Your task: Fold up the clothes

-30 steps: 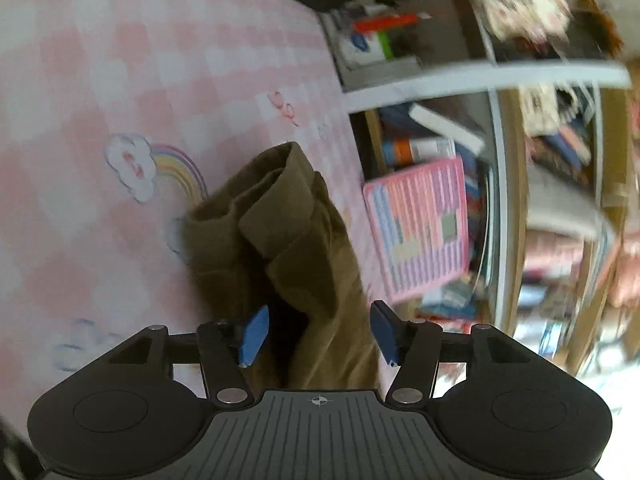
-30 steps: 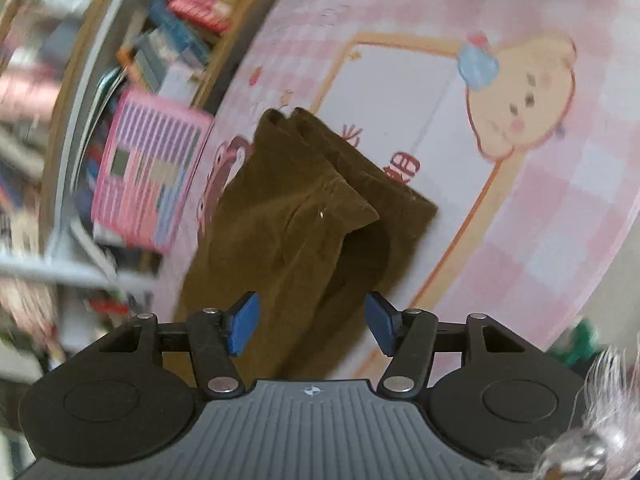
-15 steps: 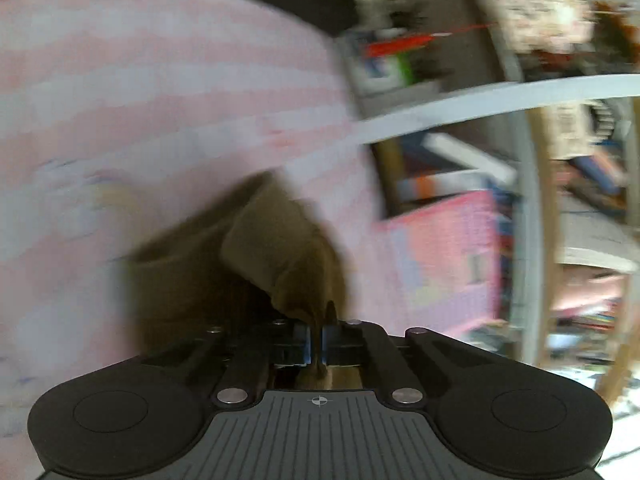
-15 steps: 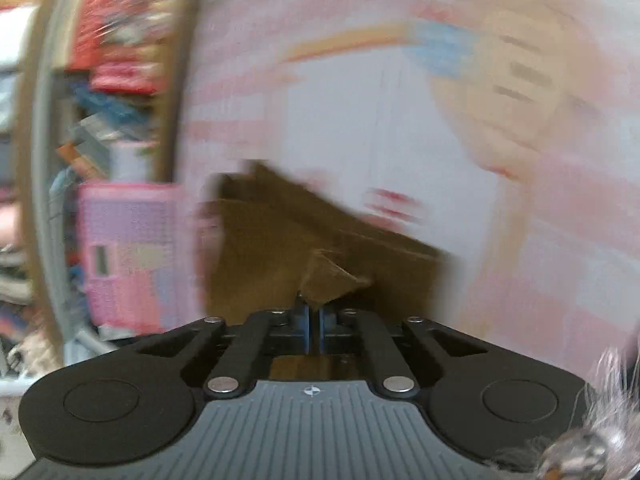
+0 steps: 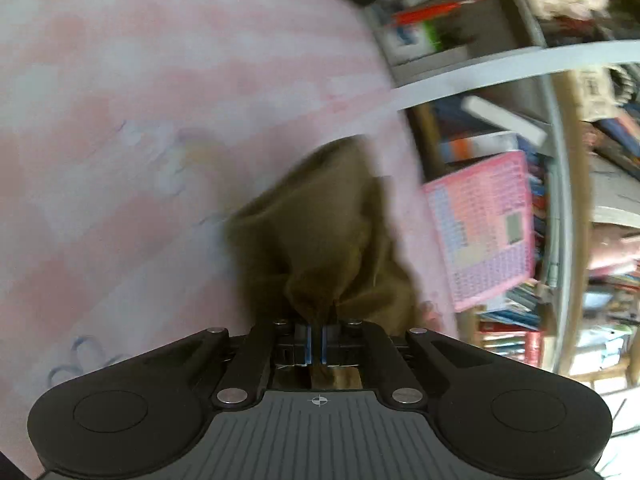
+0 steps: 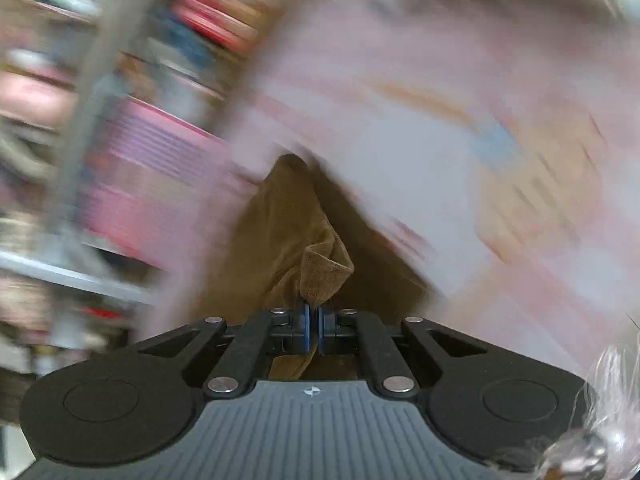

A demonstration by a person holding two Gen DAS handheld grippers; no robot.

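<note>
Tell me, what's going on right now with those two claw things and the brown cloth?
Left gripper shut on brown garment. Right gripper shut on it too. Garment bunched over pink checked mat. Nothing blocking; right view blurred.

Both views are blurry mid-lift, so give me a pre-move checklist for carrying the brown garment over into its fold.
1. Left gripper shut on the brown garment: ok.
2. Right gripper shut on the garment: ok.
3. Bite depth: cloth reaches behind both pads: ok.
4. Garment fully off the pink mat: cannot tell.
5. Layers hang even: not ok, bunched at both grips.
6. Landing spot on the mat: cannot tell, blurred.
</note>
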